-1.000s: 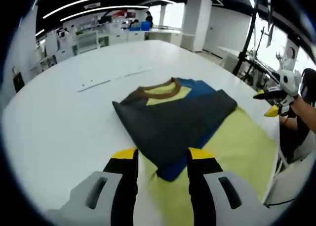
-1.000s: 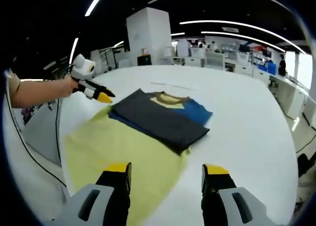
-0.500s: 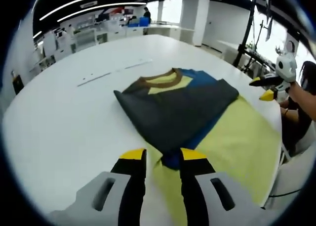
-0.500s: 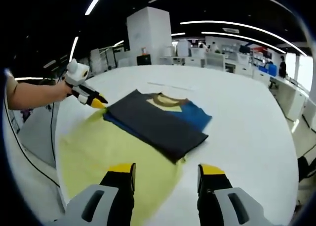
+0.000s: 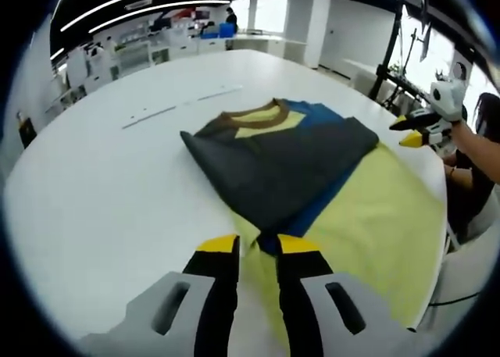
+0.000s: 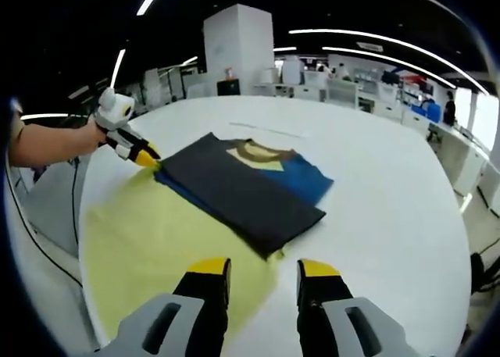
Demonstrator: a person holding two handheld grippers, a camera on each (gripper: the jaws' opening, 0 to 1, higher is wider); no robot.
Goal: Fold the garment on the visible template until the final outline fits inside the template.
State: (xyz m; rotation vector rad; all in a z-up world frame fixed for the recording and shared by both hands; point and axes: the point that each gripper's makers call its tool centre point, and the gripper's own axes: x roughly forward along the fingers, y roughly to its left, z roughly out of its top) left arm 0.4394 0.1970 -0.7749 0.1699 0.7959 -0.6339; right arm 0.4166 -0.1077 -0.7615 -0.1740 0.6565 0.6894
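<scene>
Left claw [image 5: 257, 246] nearest in the left gripper view: jaws narrowed to a thin slit, tips right at the near corner of the garment [image 5: 285, 169]. We can't tell whether cloth is pinched between them yet. In the right gripper view the same claw [image 6: 147, 158] sits at the garment's far-left corner.

Right claw [image 6: 265, 269] in the right gripper view: jaws apart with a clear gap, nothing between them, tips just short of the garment's [image 6: 242, 185] near corner. From the left gripper view it shows at the right [image 5: 412, 138], close to the far corner.

Garment is a folded tee – dark grey panel on top, blue layer under it, brown collar at the far end. It lies on the yellow template [image 5: 375, 232], which spreads out toward the person's side; the collar end looks to overhang onto the white counter [image 5: 101, 193].

Handling, our guess: light, limp knit, stacked layers that will slide over each other. Best hold is at the corners, pinching all layers together – lift low and slowly so the fold doesn't open. The template sheet looks thin too, so it may drag along.

Beyond: open counter, then lab benches.
</scene>
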